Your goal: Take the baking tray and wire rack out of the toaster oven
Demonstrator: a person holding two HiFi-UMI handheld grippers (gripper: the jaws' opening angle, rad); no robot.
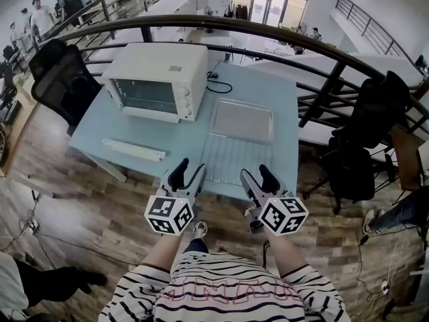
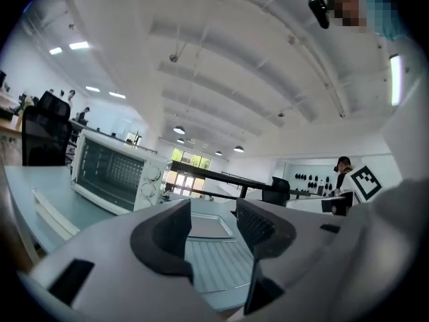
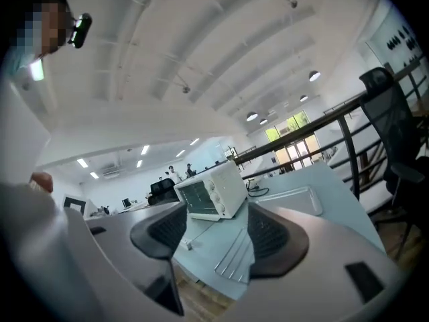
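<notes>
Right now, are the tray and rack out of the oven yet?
Yes, it looks finished. The baking tray and wire rack both lie on the table, beside the toaster oven, whose door looks shut. The left gripper and right gripper are open and hold nothing. Nothing seems left to take out.

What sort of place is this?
Probably an open-plan office on an upper floor, not a kitchen: a black railing edges the floor, an office chair stands by, and the toaster oven sits on a plain table.
</notes>
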